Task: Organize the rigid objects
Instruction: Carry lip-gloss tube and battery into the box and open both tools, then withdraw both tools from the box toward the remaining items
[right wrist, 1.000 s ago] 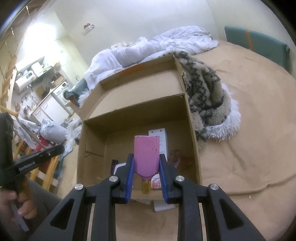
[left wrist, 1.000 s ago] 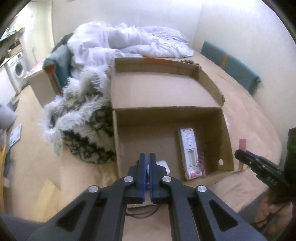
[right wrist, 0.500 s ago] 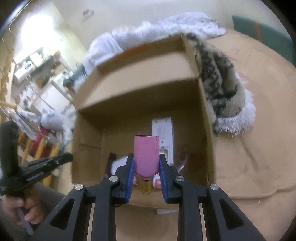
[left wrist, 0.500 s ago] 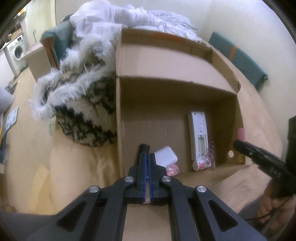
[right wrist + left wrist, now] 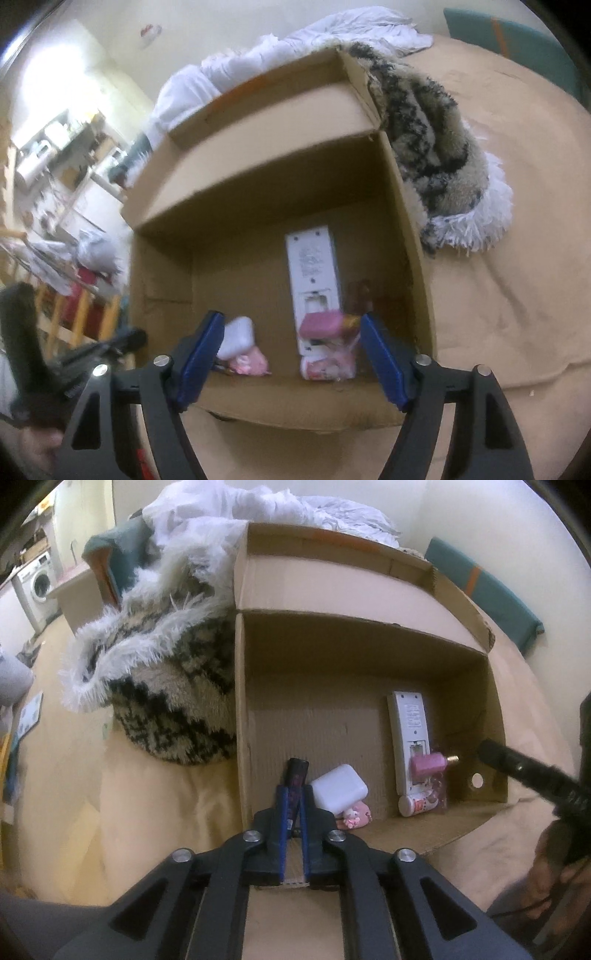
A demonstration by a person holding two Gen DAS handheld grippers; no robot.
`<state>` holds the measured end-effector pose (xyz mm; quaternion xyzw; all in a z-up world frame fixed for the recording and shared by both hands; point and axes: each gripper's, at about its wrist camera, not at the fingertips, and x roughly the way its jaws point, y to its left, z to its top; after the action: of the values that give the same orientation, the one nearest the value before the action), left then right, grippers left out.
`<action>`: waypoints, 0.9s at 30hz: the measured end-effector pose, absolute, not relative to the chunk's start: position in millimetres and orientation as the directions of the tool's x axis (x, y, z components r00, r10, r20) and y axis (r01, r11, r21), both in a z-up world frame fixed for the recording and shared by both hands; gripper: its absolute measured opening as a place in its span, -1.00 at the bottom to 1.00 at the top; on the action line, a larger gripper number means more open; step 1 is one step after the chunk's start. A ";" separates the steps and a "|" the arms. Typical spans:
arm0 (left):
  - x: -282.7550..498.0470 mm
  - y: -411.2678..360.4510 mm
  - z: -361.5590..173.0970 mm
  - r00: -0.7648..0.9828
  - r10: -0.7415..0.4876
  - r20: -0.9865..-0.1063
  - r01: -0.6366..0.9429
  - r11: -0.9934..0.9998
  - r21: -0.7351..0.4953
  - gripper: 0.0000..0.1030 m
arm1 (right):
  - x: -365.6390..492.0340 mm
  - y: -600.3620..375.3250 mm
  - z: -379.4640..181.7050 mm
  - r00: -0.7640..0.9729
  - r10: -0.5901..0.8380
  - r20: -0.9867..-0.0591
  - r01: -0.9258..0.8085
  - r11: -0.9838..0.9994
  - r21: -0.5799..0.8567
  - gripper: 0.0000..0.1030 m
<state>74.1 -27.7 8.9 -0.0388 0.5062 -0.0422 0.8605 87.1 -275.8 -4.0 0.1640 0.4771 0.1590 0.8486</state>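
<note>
Above the near edge of the cardboard box (image 5: 402,236), the right hand-held gripper (image 5: 291,354) hangs released, its blue fingers (image 5: 384,365) spread wide with nothing between them. Just beyond them the pink bottle (image 5: 321,324) lies on its side across the lower end of the white remote (image 5: 314,273), its gold tip pointing toward the box's right wall. On the left, the left hand-held gripper (image 5: 291,812) has its blue pads only slightly parted around a dark slim stick (image 5: 297,775); whether they pinch it I cannot tell. Beside that stick sit a white charger case (image 5: 340,788) and a small pink figure (image 5: 356,814). The box rests on a tan bed sheet (image 5: 517,206), with a fluffy patterned blanket (image 5: 162,686) against its side.
</note>
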 end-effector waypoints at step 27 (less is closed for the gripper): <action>20.6 -6.6 13.5 0.526 -0.084 -0.846 -0.018 0.994 -0.110 0.58 | 53.8 -282.4 10.6 0.523 0.413 -0.745 -0.093 0.897 0.432 0.94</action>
<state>20.6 -6.6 13.5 -0.0523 0.4863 -0.0187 0.8720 53.8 -282.4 10.6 0.1720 0.4653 0.1477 0.8556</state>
